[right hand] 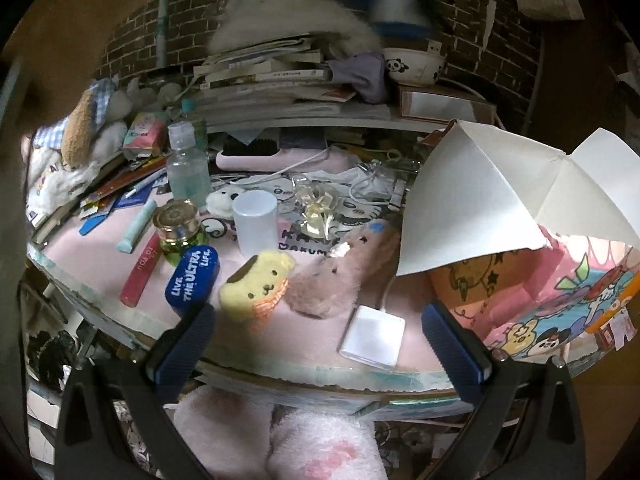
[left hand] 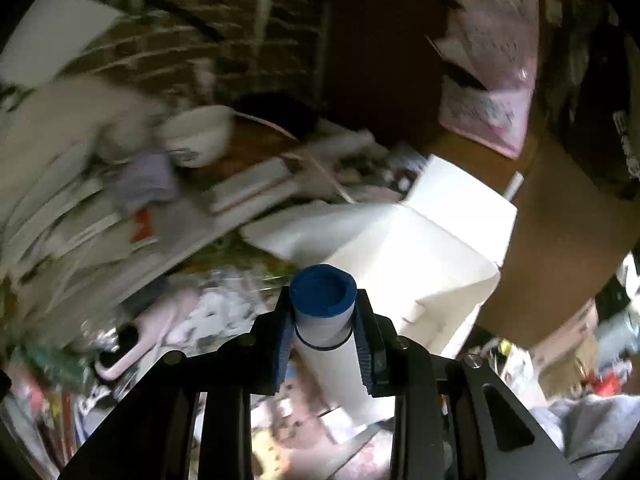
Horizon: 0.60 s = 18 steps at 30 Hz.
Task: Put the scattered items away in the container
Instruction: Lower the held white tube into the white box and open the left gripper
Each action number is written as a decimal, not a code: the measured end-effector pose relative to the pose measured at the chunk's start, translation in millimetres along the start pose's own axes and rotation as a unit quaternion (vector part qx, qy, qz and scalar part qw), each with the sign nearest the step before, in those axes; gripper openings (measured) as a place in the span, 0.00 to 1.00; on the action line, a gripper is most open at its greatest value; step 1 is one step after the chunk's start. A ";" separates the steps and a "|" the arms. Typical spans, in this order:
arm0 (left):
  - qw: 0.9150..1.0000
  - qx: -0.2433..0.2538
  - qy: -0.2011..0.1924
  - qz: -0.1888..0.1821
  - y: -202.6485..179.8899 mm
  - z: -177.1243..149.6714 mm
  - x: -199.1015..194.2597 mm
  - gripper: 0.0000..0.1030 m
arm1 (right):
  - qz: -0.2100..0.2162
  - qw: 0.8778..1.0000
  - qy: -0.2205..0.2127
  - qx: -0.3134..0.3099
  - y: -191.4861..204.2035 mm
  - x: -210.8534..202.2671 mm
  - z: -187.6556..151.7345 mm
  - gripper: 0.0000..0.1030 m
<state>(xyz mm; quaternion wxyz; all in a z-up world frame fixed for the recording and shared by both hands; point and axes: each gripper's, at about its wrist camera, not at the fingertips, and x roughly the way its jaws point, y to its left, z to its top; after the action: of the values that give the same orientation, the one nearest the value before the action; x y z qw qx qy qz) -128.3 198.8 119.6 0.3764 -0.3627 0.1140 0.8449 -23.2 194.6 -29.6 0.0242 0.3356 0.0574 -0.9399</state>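
Cluttered desk (right hand: 120,236): left tongs (left hand: 324,336) pinch one tube (left hand: 326,320); right tongs (right hand: 316,344) spread.

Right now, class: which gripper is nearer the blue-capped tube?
Left. The left gripper is shut on the tube, above the open white box. The right gripper is open at the desk edge, with no tube between its fingers.

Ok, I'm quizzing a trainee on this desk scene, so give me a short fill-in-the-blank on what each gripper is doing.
1. The left gripper is shut on a white tube with a ____ cap.
2. The right gripper is ____ and holds nothing.
3. The yellow dog plush lies between the pink plush and the blue ____.

Missing words: blue; open; case
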 end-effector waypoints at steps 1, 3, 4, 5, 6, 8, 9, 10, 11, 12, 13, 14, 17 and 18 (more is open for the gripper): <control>1.000 0.015 0.018 0.003 -10.4 6.4 8.1 0.22 | 0.001 1.000 0.000 0.002 -0.6 -0.4 -0.2 1.00; 0.998 0.032 0.055 -0.004 -22.9 18.1 26.4 0.22 | 0.003 1.000 -0.001 0.004 -2.4 -1.2 -0.8 1.00; 0.997 0.035 0.073 -0.014 -28.2 22.3 34.4 0.22 | 0.003 1.000 -0.003 0.004 -3.2 -1.6 -1.2 1.00; 0.995 0.040 0.088 -0.021 -34.3 26.2 42.9 0.22 | 0.003 1.000 -0.003 0.004 -3.5 -1.5 -1.2 1.00; 0.993 0.047 0.102 -0.024 -41.5 28.7 50.1 0.22 | 0.003 1.000 -0.003 0.004 -4.3 -1.4 -1.4 1.00; 0.990 0.065 0.125 -0.012 -53.5 31.5 63.5 0.22 | 0.005 1.000 -0.003 0.008 -5.9 -1.4 -2.0 1.00; 0.988 0.072 0.137 -0.004 -57.8 32.5 71.3 0.22 | 0.006 1.000 -0.004 0.010 -6.4 -1.4 -2.5 1.00; 0.985 0.079 0.151 0.004 -61.7 33.5 79.8 0.22 | 0.007 1.000 -0.004 0.011 -6.5 -1.5 -3.1 1.00; 0.983 0.082 0.165 0.007 -64.2 33.8 87.5 0.22 | 0.008 1.000 -0.004 0.011 -6.5 -1.4 -3.5 1.00; 0.980 0.082 0.182 0.008 -66.3 33.6 95.9 0.22 | 0.009 1.000 -0.003 0.010 -6.6 -1.3 -4.0 1.00; 0.977 0.079 0.197 0.010 -67.1 33.8 105.0 0.22 | 0.010 1.000 -0.003 0.010 -6.6 -1.5 -4.5 1.00; 0.974 0.079 0.210 0.015 -67.9 33.8 114.0 0.22 | 0.011 1.000 -0.003 0.010 -6.6 -1.8 -5.1 1.00; 0.966 0.085 0.244 0.026 -69.5 27.8 131.8 0.22 | 0.018 1.000 -0.003 0.019 -10.5 -1.8 -7.4 1.00; 0.963 0.087 0.254 0.029 -68.7 24.8 136.8 0.22 | 0.020 1.000 -0.002 0.023 -12.6 -1.2 -7.9 1.00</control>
<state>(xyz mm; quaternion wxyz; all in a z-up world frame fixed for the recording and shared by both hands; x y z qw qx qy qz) -154.1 333.5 47.2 0.3402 -0.5277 0.2899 0.7223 -18.3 208.1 -33.7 0.0348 0.3355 0.0289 -0.9410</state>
